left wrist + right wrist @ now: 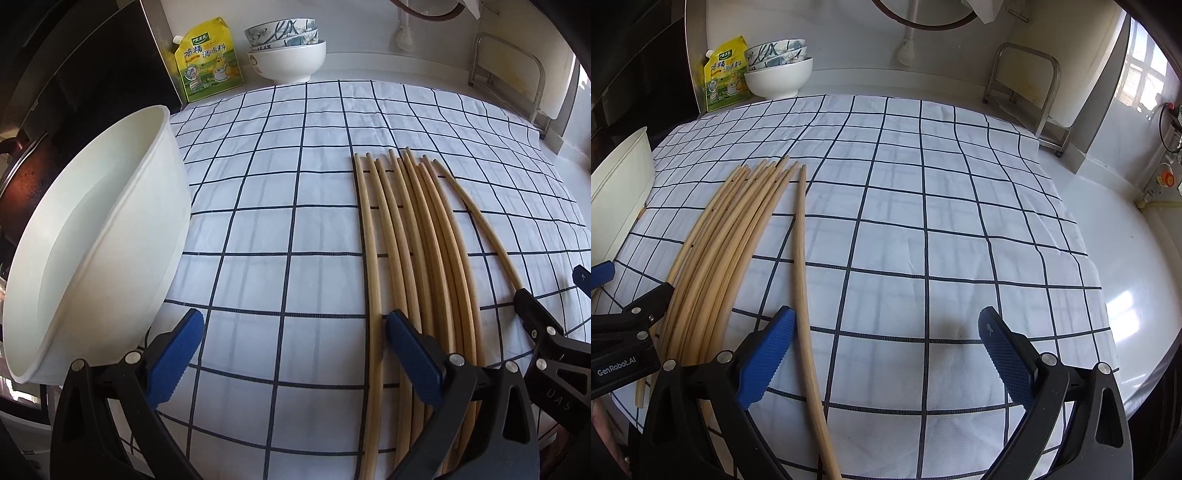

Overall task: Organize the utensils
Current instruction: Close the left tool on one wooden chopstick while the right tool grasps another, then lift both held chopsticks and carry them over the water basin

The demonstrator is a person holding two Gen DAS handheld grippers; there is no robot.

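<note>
Left gripper (pixel 295 347) jaws spread wide, empty, beside a tilted white bowl (pixel 99 240). Right gripper (pixel 886 347) jaws wide apart, holding nothing. Chopsticks (pixel 731 251) lie in a bundle on the checked cloth (pixel 960 221); one stray chopstick (pixel 805 295) lies just beside them.

Tan chopsticks (pixel 417 236), white navy-checked cloth (pixel 280 192)

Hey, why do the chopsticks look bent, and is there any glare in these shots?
Left wrist view: fisheye distortion bows the chopsticks and the checked cloth lines. Right wrist view: same bowing; window glare on the white countertop, with a soft shadow under the right gripper.
</note>
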